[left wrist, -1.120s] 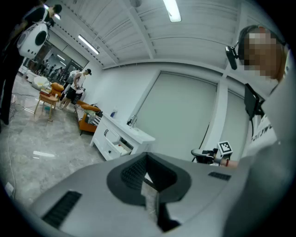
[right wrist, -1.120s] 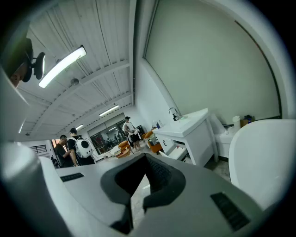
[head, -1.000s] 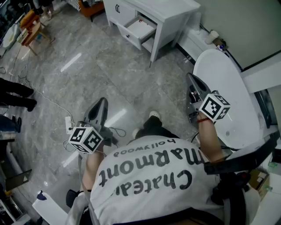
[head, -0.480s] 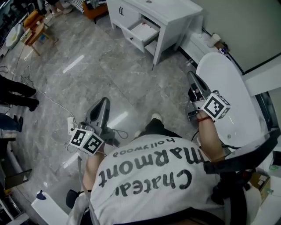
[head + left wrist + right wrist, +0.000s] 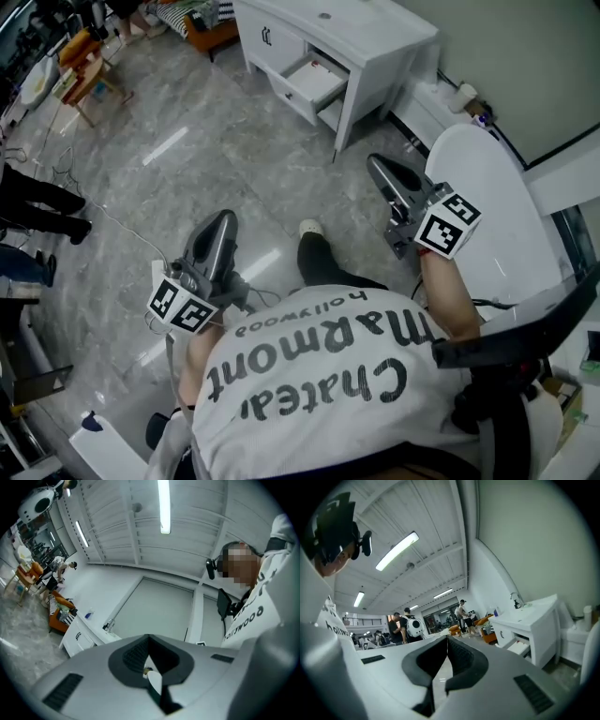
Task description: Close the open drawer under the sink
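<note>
The drawer [image 5: 314, 80] stands pulled out from the front of the white sink cabinet [image 5: 380, 42], at about 12 o'clock in the head view, well apart from both tools. Its pale inside faces up, and the drawer front points toward the grey marble floor [image 5: 187, 169].

The left tool [image 5: 223, 220] is held low at 8 o'clock of the frame, over bare floor, with the drawer up at its 1 o'clock. In the left gripper view its jaws [image 5: 149, 638] are pressed together with nothing between them. The same cabinet [image 5: 79, 637] shows small at 9 o'clock of that view.

The right tool [image 5: 378, 166] sits at 2 o'clock of the person's chest, just beside the left edge of a white oval fixture [image 5: 487, 216]. The drawer lies at its 11 o'clock. In the right gripper view its jaws [image 5: 446, 638] also meet at the tips and carry nothing. There the cabinet [image 5: 534, 620] stands at 3 o'clock with the open drawer [image 5: 519, 646] jutting from its front.

One shoe [image 5: 309, 228] shows on the floor between the two tools.
</note>
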Action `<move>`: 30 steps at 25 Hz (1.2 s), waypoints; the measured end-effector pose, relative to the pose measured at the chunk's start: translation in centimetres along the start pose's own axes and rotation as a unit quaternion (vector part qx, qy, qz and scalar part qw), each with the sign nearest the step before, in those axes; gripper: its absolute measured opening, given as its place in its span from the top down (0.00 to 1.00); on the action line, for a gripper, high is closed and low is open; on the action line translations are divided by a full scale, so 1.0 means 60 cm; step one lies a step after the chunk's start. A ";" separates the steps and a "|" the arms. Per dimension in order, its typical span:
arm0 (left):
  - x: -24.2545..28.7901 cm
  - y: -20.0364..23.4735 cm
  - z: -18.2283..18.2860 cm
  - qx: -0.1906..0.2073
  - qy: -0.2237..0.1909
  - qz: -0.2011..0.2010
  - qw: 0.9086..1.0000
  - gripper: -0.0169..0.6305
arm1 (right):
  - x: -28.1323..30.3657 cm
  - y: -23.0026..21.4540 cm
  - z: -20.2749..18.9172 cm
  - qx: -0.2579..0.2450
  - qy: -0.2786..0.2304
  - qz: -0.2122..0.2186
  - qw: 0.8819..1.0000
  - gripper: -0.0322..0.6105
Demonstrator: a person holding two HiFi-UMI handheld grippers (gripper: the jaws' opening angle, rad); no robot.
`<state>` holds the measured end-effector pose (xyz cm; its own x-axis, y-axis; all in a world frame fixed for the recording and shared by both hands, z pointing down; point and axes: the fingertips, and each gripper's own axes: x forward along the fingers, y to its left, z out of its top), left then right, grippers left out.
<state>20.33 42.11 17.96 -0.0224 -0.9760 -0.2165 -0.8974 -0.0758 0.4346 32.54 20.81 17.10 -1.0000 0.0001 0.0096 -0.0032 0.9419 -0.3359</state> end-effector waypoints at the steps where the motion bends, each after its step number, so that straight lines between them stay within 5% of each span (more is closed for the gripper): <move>1: 0.006 0.007 0.000 0.004 0.000 0.002 1.000 0.96 | 0.012 -0.001 -0.005 0.012 0.004 0.013 1.000 0.93; 8: 0.068 0.096 -0.024 -0.014 0.057 0.042 0.997 0.96 | 0.108 -0.082 0.003 0.167 -0.048 0.051 0.983 0.93; 14: 0.148 0.181 -0.021 0.025 0.109 0.063 0.992 0.96 | 0.217 -0.148 -0.001 0.117 0.017 0.054 0.992 0.93; 23: 0.271 0.317 -0.025 -0.015 0.097 0.078 0.992 0.96 | 0.334 -0.303 -0.014 0.088 0.116 -0.010 0.989 0.93; 30: 0.334 0.409 -0.021 -0.036 0.085 0.104 0.990 0.96 | 0.406 -0.400 -0.023 0.138 0.129 -0.038 0.981 0.93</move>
<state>-1.61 20.45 25.39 -0.1238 -0.9918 0.0312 -0.8478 0.1221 0.5160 8.28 -1.30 26.71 -0.9611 0.0515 0.2713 -0.1162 0.8158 -0.5666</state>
